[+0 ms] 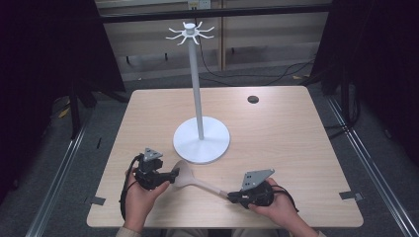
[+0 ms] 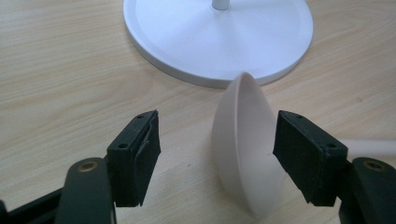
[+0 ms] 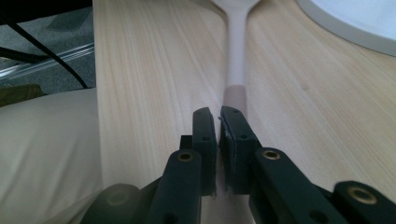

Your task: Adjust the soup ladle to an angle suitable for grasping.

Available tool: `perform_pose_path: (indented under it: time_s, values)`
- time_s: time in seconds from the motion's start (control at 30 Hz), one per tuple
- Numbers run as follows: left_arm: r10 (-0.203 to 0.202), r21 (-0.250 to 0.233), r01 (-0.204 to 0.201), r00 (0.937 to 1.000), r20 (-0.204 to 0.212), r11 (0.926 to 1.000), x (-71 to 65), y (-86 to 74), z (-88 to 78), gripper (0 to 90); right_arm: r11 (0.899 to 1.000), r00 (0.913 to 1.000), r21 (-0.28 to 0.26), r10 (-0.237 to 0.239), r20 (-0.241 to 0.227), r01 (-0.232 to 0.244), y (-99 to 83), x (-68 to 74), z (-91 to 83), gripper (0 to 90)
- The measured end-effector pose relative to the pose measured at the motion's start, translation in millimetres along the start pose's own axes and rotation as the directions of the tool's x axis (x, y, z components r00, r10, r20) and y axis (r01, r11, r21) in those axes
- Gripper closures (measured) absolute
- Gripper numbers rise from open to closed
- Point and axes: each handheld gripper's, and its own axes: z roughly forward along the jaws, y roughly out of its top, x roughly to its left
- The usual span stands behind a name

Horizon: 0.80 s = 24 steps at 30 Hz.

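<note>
- There is 1 spoon, pale pink, lying on the table just in front of the white stand, on the person's side of it; its bowl is near the edge of the stand's round base and its handle runs away from the base toward the right gripper
- The right gripper has its jaws clenched on the end of the spoon's handle; in the right gripper view the 2 black jaws stand almost together, with the handle leaving between them toward the stand
- The left gripper has its jaws released, wide apart, at the bowl end of the spoon; in the left gripper view the bowl stands on its edge between the 2 pads, very close to the pad on the right of that view and apart from the other
- The spoon looks like stiff, smooth plastic and I judge it light; the rounded bowl could slip out of flat pads, so the narrow straight handle is the safer place to take hold
- The stand seems steady because of its broad base, but the tall thin pole could tip if pushed high up
- Counted: 1 spoon, 1 stand with a ring of small hooks on top, 2 grippers, 1 table, 1 small dark round spot on the table beyond the stand
</note>
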Motion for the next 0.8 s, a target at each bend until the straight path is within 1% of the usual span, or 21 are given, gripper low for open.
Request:
perform_pose_path:
  time_s: [0.13, 0.17, 0.2, 0.23, 0.3, 0.33, 0.43, 0.47, 0.6, 0.63, 0.7, 0.73, 0.8]
  values:
    - [-0.015, -0.013, 0.015, 0.9999, 0.002, 0.9998, 0.1, 0.1, 0.1, 30.4, 1.000, 1.0000, -0.018, 0.004, 0.007, -0.004, 2.7, 0.5, -1.7, 88.0]
    - [-0.018, -0.011, 0.018, 0.9998, -0.001, 0.9998, 0.1, -0.1, 0.0, 30.4, 1.000, 0.9999, -0.019, 0.009, -0.004, -0.010, 2.5, 0.5, -1.3, 89.3]
    - [-0.018, -0.009, 0.018, 0.9998, -0.001, 0.9998, 0.5, -0.3, 0.2, 30.3, 1.000, 0.9996, -0.002, 0.014, -0.025, -0.014, 0.3, 1.4, 1.6, 90.0]
    - [-0.018, -0.009, 0.018, 0.9998, -0.001, 0.9998, 0.5, -0.3, 0.2, 30.3, 1.000, 0.9996, -0.002, 0.014, -0.025, -0.014, 0.3, 1.4, 1.6, 90.0]
    - [-0.014, -0.009, 0.014, 0.9999, -0.003, 0.9999, 0.8, -0.1, -0.4, 30.2, 0.999, 0.9996, 0.045, -0.006, -0.028, 0.008, -2.5, 2.3, 6.6, 90.0]
    - [-0.014, -0.009, 0.014, 0.9999, -0.003, 0.9999, 0.8, -0.1, -0.4, 30.2, 0.999, 0.9996, 0.045, -0.006, -0.028, 0.008, -2.5, 2.3, 6.6, 90.0]
    - [-0.010, -0.007, 0.010, 0.9999, -0.001, 0.9999, 1.6, 0.1, -1.1, 30.0, 0.997, 0.9995, 0.082, 0.009, -0.030, -0.006, -5.6, 1.1, 7.6, 90.0]
    - [-0.010, -0.008, 0.010, 0.9999, -0.006, 0.9999, 1.7, 0.0, -1.2, 29.8, 0.997, 0.9994, 0.080, 0.013, -0.034, -0.010, -5.9, 0.8, 7.5, 90.0]
    - [-0.014, -0.009, 0.014, 0.9999, -0.005, 0.9999, 2.5, -0.2, -1.4, 28.6, 0.995, 0.9995, 0.093, 0.029, -0.015, -0.027, -5.0, -0.5, 6.1, 90.0]
    - [-0.014, -0.011, 0.014, 0.9999, -0.004, 0.9998, 2.9, -0.1, -1.7, 28.3, 0.994, 0.9996, 0.102, 0.026, -0.005, -0.025, -4.7, -0.7, 5.3, 90.0]
    - [-0.015, -0.015, 0.015, 0.9999, -0.005, 0.9998, 3.5, 0.3, -2.6, 27.3, 0.993, 0.9999, 0.114, -0.002, 0.010, 0.000, -4.8, -3.1, 3.8, 90.0]
    - [-0.015, -0.015, 0.015, 0.9999, -0.005, 0.9998, 3.5, 0.3, -2.6, 27.2, 0.992, 0.9997, 0.124, 0.002, 0.024, -0.005, -4.9, -3.8, 2.1, 90.0]
    - [-0.015, -0.016, 0.015, 0.9998, -0.009, 0.9998, 3.7, 0.3, -2.6, 26.9, 0.993, 0.9995, 0.119, 0.006, 0.031, -0.010, -5.9, -5.5, 1.2, 90.0]
